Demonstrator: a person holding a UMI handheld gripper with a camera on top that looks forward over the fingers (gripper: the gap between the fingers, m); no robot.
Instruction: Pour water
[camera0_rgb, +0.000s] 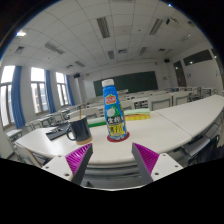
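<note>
Gripper is spread wide, holding nothing, its magenta pads well apart w/ bare space between. Just ahead & centred btwn the fingers, a bottle w/ blue cap and colourful label stands upright on a white table; a dark cup sits just beside it. Classroom desks & a green chalkboard lie beyond.

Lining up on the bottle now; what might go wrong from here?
1. The bottle is tall and narrow; it stands ahead of the open tool, so an off-centre finger could tip it.
2. The dark cup sits close beside it, apart; a wide approach could knock it.
3. Both stand near the desk edge.
</note>
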